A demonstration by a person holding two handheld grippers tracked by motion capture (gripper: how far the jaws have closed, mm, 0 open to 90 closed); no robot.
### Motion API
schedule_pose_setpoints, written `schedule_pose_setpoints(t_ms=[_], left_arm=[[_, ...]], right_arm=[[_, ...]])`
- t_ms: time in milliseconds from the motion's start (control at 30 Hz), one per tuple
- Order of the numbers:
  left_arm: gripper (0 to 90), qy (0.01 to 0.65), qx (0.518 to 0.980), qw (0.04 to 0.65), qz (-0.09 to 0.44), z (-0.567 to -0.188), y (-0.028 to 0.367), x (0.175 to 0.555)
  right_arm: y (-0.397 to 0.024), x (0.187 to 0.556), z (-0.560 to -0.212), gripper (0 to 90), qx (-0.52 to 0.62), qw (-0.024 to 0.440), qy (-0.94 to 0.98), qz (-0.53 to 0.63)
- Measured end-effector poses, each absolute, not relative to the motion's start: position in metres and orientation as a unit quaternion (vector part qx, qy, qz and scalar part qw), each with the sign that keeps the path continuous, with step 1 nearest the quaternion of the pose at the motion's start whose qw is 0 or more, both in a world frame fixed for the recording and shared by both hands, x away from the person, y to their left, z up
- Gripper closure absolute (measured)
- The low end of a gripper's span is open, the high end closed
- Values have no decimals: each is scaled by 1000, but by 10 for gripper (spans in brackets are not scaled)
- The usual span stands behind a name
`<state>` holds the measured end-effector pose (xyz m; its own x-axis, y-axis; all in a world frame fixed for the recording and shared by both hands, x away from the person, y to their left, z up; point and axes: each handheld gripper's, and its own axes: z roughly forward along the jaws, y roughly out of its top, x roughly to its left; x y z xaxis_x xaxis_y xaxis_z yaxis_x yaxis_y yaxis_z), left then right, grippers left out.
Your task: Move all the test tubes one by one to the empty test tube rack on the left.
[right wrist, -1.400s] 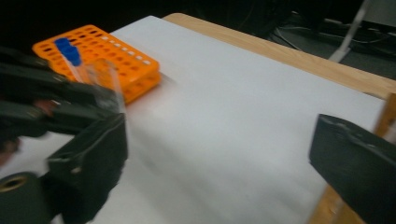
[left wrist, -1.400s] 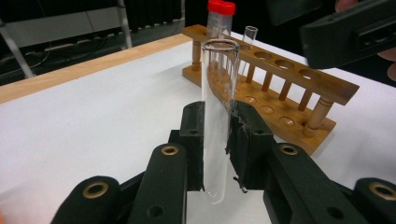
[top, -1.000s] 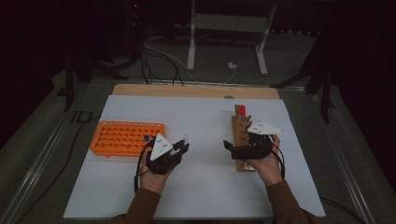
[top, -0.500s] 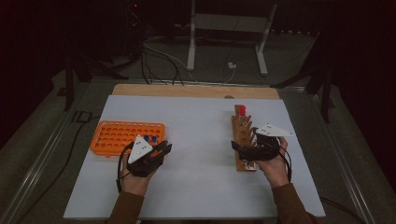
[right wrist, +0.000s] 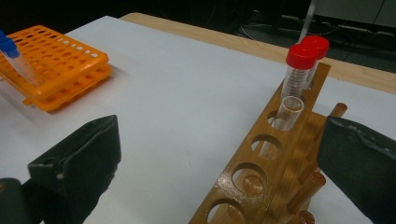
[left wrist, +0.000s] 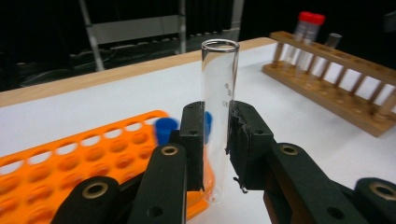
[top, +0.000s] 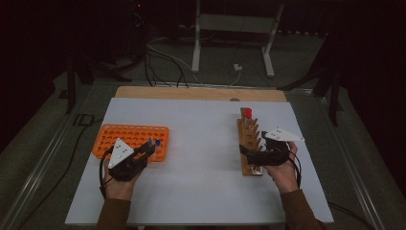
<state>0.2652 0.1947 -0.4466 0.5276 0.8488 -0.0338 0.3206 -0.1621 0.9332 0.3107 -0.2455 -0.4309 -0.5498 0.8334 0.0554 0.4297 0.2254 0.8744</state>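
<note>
- My left gripper (left wrist: pixel 215 154) pinched a clear glass test tube (left wrist: pixel 219 107) upright, over the near right corner of the orange tube rack (top: pixel 129 136) by the table's (top: pixel 201 134) left edge.
- My right gripper (right wrist: pixel 219 163) stood spread wide around the near end of the wooden rack (right wrist: pixel 261 172), steadying nothing.
- I judged this the transfer step; next, the tube needed lining up over an empty hole before lowering it.

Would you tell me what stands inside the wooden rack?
The wooden rack holds two red-capped tubes and one open glass tube; nearer holes look empty. Tube bottoms are hidden.
</note>
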Motion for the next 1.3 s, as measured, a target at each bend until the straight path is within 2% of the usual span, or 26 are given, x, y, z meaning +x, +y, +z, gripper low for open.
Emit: schedule_pose_setpoints(t_ms=[500, 967, 1300], left_arm=[[759, 441, 697, 478, 301, -456, 206, 277], [759, 456, 701, 457, 302, -470, 204, 291], [759, 463, 724, 421, 289, -484, 204, 294]], right_arm=[[-249, 309, -433, 3, 423, 220, 749, 461], [-248, 309, -435, 3, 422, 216, 750, 461], [-249, 308, -435, 3, 421, 215, 751, 461]])
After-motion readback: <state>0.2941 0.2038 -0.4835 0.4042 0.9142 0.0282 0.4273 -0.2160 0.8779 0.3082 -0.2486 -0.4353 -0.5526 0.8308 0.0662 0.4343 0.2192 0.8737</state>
